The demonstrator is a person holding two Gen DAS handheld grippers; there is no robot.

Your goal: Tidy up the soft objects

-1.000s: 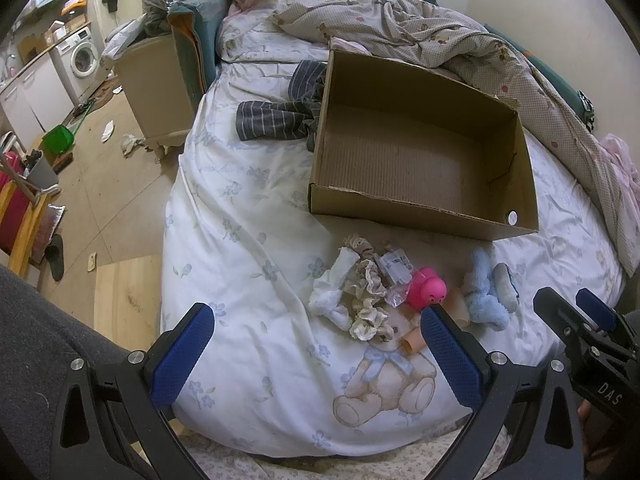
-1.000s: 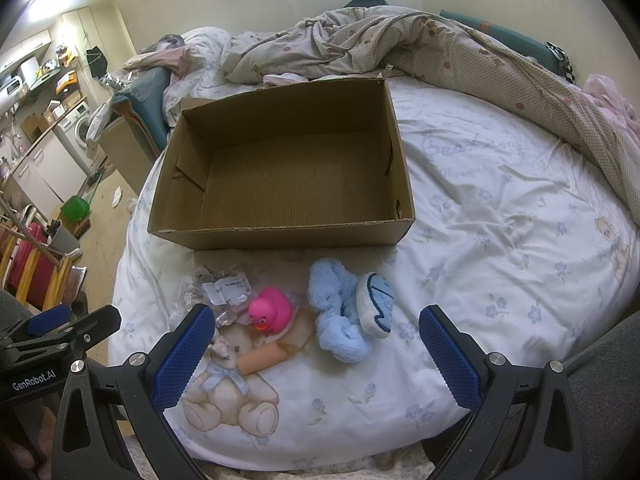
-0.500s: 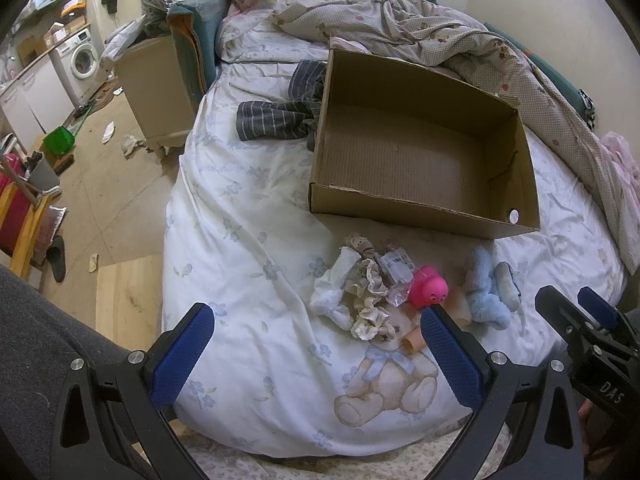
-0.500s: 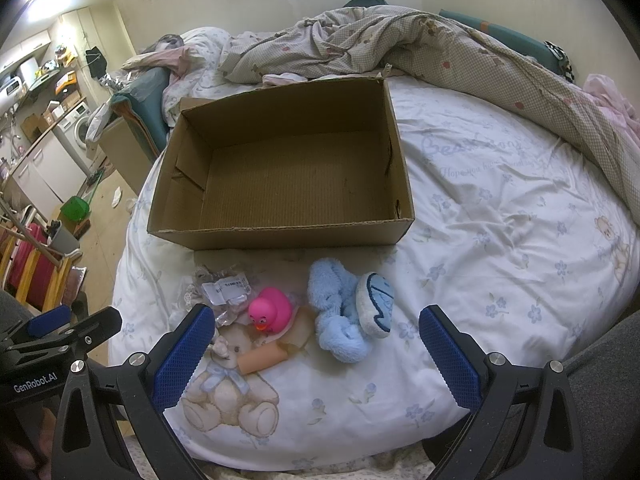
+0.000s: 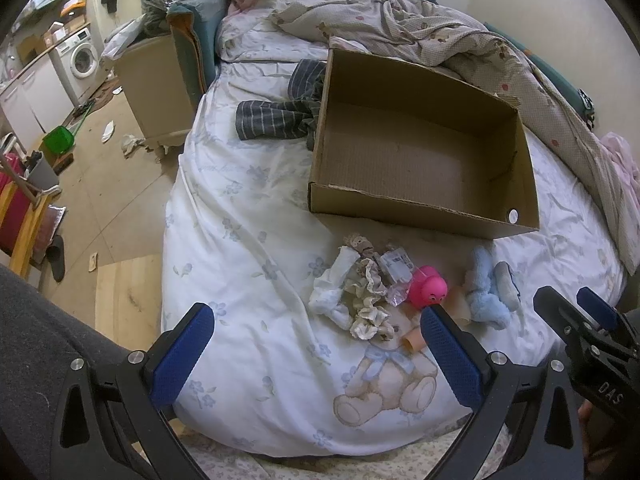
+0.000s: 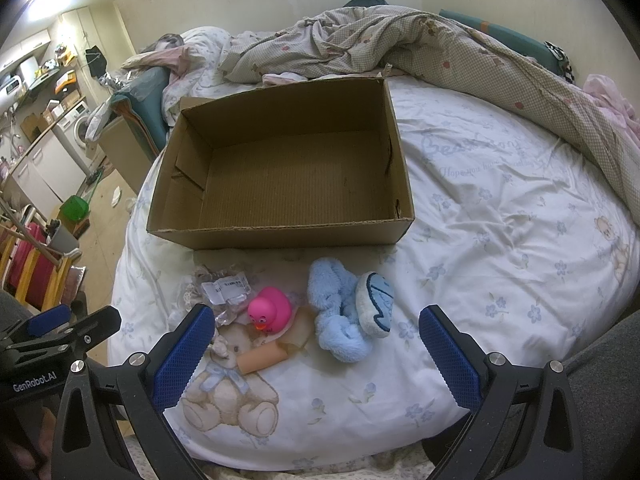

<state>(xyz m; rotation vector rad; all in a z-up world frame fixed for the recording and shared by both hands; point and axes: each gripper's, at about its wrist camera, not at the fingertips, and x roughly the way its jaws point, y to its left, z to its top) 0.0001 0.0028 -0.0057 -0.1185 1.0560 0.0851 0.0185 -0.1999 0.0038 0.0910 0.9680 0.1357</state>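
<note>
Both sets of jaws stand spread wide, nothing between them: the left gripper [image 5: 314,350] hangs over the near edge of the bed [image 5: 248,240], the right gripper [image 6: 316,350] likewise, just beside it.

Left to right across the soft items, left wrist view: a white sock [image 5: 334,288], a cream frilly cloth [image 5: 370,300], a clear packet with a label [image 5: 394,266], a pink rubber duck [image 5: 428,290], then a light blue plush [image 5: 486,290] — all lying close together on the sheet, near the front wall of the open cardboard box [image 5: 416,216], none inside it.

The sock and most of the frilly cloth show only in the left view; the right view's own left finger hides that spot. The right view alone shows clearly a beige tube [image 6: 264,358] lying just below the duck [image 6: 269,312].

A striped grey garment [image 5: 276,118] lies against the box's far left corner (left view only). A rumpled quilt [image 6: 400,44] lies behind the box.
</note>
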